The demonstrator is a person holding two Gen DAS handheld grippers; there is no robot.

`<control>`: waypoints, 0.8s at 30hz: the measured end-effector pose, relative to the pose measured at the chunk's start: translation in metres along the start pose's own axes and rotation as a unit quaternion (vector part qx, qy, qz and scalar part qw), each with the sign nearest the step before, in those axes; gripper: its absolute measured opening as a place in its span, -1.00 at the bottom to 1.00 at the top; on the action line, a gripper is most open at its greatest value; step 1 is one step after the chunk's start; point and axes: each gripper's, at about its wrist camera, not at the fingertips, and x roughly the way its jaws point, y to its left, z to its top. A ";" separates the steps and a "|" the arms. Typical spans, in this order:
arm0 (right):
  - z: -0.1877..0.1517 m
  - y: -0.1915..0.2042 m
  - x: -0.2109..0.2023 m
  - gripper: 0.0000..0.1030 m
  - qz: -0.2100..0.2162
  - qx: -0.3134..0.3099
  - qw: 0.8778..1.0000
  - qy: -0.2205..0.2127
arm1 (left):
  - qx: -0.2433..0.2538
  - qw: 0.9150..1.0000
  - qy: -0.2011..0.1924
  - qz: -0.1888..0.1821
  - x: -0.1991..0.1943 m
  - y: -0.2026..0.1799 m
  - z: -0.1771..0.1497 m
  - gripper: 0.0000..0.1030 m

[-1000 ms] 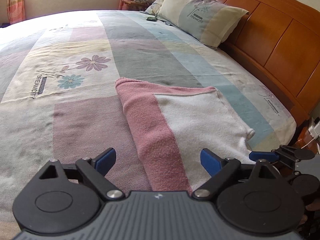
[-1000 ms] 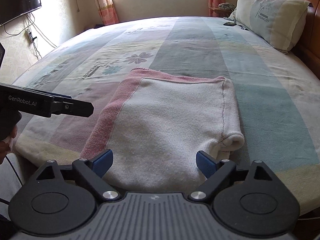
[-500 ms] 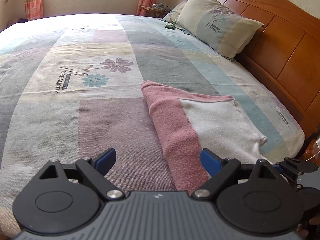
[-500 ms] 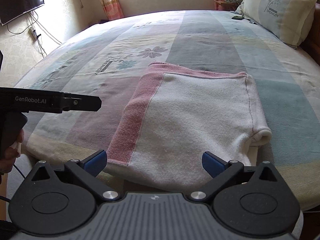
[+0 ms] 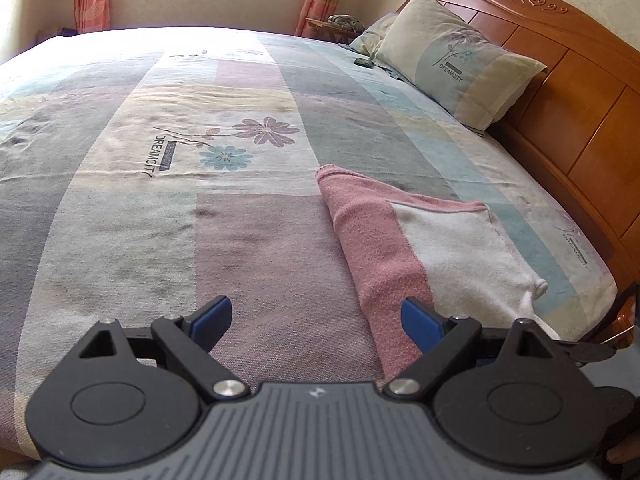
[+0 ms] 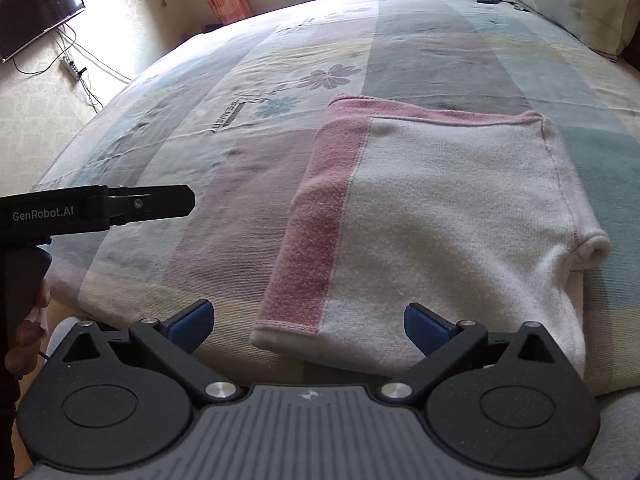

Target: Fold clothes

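A folded white and pink garment (image 6: 440, 216) lies flat near the bed's front edge, its pink band on the left and a rolled sleeve end at the right. In the left wrist view the same garment (image 5: 452, 256) lies to the right. My left gripper (image 5: 316, 316) stands open over bare bedspread just left of the pink band, nothing between its fingers. My right gripper (image 6: 308, 320) is open above the garment's near hem, not touching it. The left gripper (image 6: 160, 204) also shows from the side in the right wrist view, held by a hand.
The patchwork bedspread (image 5: 168, 208) covers a wide bed. A pillow (image 5: 456, 68) leans on the wooden headboard (image 5: 580, 112) at the right, with a small dark object (image 5: 363, 62) near it. A wall-mounted TV (image 6: 40, 12) and cables hang at the left.
Both grippers have drifted left, so the garment sits further right in each view. The right gripper's jaws have spread a little wider. The garment itself lies unchanged.
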 end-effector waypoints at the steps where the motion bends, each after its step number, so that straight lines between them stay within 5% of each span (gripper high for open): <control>1: -0.002 0.001 0.007 1.00 0.012 0.001 1.000 0.010 | -0.003 1.000 0.001 0.001 0.000 0.002 0.000 0.78; 6: -0.004 -0.002 0.008 1.00 0.022 0.003 1.000 0.015 | -0.016 1.000 0.004 -0.003 0.002 0.007 -0.001 0.78; 14: 0.040 -0.043 -0.031 1.00 -0.057 -0.029 0.993 -0.099 | -0.028 0.998 0.012 -0.062 0.018 -0.007 0.010 0.78; 19: 0.046 -0.099 0.007 1.00 -0.069 0.033 0.995 -0.058 | -0.027 0.994 0.020 -0.104 0.028 -0.021 0.020 0.78; 24: 0.029 -0.098 0.012 1.00 -0.063 -0.005 0.994 -0.089 | -0.025 0.985 0.022 -0.168 0.057 -0.044 0.043 0.78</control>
